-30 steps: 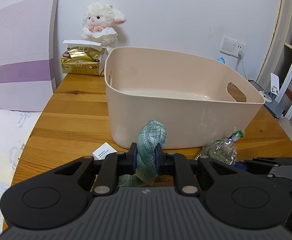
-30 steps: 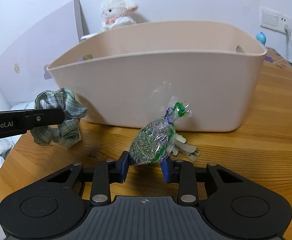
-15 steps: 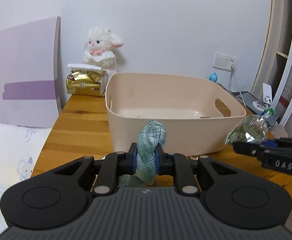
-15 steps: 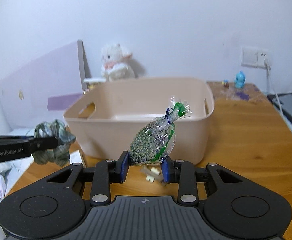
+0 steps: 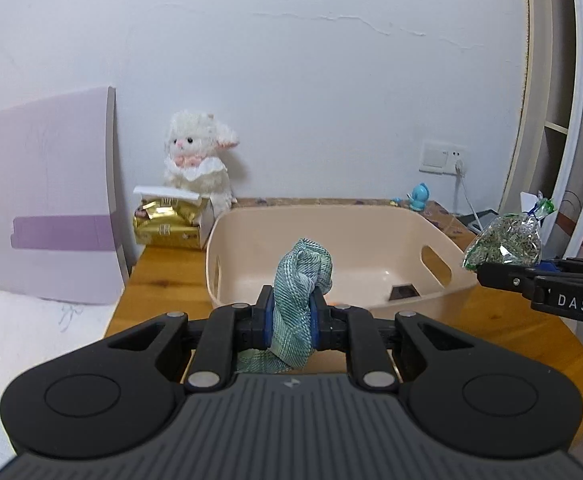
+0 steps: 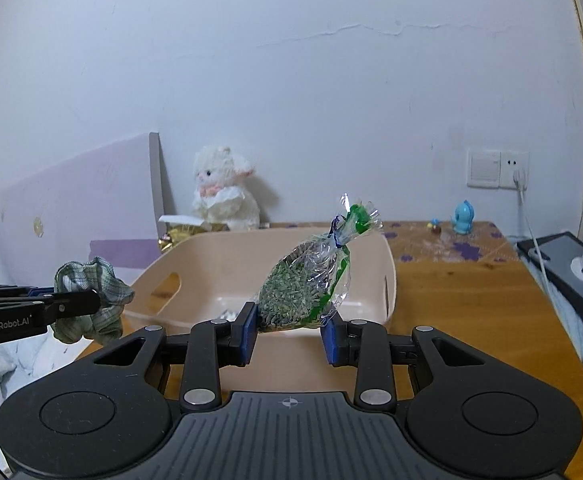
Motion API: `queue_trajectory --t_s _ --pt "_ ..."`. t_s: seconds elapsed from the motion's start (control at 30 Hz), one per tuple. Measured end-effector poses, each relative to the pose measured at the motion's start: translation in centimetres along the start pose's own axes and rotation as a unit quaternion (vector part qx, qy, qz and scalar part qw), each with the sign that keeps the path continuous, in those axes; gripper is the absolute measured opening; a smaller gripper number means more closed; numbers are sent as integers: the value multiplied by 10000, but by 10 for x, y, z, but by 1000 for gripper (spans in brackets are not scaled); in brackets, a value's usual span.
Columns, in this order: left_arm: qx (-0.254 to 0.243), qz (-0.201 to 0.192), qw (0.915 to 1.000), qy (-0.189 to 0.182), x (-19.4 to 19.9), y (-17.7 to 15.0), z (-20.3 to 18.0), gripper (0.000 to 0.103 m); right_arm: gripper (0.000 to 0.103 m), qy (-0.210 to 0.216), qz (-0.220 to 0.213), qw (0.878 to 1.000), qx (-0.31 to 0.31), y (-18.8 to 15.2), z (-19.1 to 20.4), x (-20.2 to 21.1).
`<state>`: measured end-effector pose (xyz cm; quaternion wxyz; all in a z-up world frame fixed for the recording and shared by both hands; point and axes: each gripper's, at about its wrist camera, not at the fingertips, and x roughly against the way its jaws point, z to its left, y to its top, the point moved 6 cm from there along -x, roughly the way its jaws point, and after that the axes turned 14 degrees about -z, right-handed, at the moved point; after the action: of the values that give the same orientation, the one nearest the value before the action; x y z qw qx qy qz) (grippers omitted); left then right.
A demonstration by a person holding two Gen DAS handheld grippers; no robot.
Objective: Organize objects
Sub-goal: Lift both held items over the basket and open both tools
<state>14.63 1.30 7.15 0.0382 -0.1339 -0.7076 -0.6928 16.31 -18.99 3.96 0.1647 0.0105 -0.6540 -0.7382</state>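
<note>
Both items held in the air in front of the beige plastic bin [image 5: 331, 220].

A crumpled green checked cloth [image 5: 299, 280] is clamped at frame centre by the left gripper [image 5: 290, 322]. A clear plastic bag of green dried herbs [image 6: 307, 288] is pinched at frame centre by the right gripper [image 6: 287, 332]. The bin is seen on the wooden table [image 6: 471, 300] behind both.

Left tool [image 5: 290, 322] and right tool [image 6: 289, 330], both clamped, level, side by side.
</note>
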Motion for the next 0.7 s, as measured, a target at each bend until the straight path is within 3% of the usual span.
queue_trajectory --t_s 0.33,0.57,0.7 --pt "-142 267 9995 118 -74 3 -2 19 31 -171 15 9998 101 13 -11 -58" --pt "-239 661 9972 260 -126 -24 -4 19 31 -275 446 9985 188 -7 -17 -102" --pt "-342 937 9944 337 -145 -40 -7 19 31 -127 875 9960 99 -25 -19 -122"
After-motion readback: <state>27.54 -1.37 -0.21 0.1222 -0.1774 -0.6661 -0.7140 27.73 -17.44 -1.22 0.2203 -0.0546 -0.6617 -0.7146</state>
